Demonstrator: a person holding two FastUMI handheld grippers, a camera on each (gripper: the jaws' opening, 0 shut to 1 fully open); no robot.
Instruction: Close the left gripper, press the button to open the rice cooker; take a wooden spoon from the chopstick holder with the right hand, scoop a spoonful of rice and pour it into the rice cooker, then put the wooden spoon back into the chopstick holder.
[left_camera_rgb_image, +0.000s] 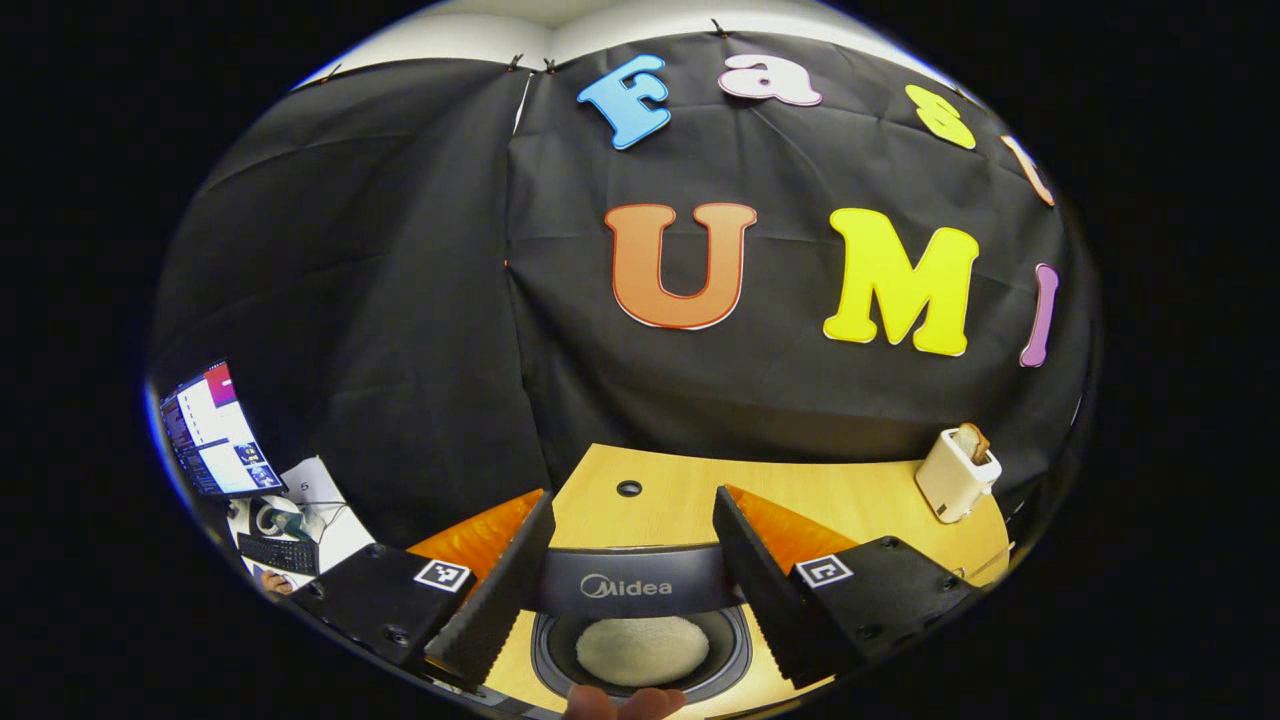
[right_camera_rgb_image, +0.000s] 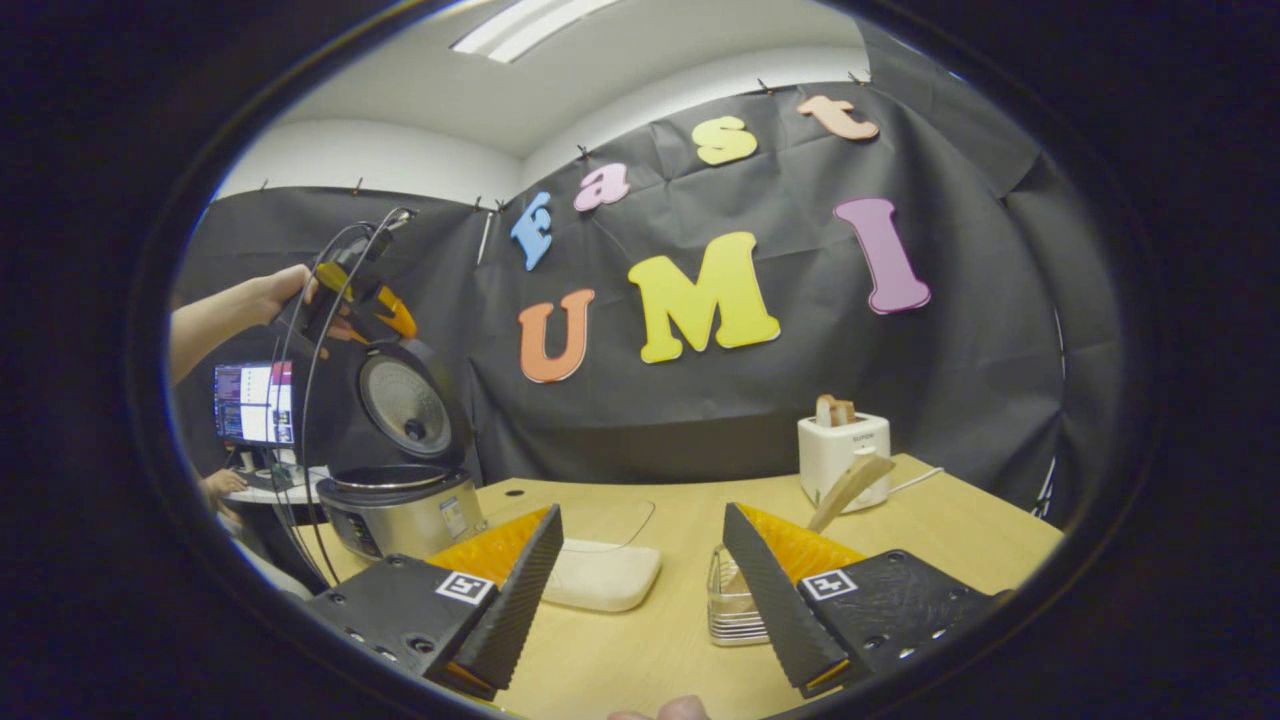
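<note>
Beside the monitor (right_camera_rgb_image: 253, 403), rice cooker (right_camera_rgb_image: 400, 500) stands open

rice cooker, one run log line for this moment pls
rice cooker: lid up | left tool: open, above cooker | right tool: open, empty | wooden spoon: in chopstick holder | phase: reaching for spoon

A pale wooden bench (right_camera_rgb_image: 900, 520) carries a silver rice cooker (right_camera_rgb_image: 400, 510) with its lid up at the left end. Near the middle lies a shallow white dish of rice (right_camera_rgb_image: 605, 578). Right of it stands a clear ribbed chopstick holder (right_camera_rgb_image: 730, 610) with a wooden spoon (right_camera_rgb_image: 848, 485). A white toaster (right_camera_rgb_image: 842, 445) stands behind.
</note>
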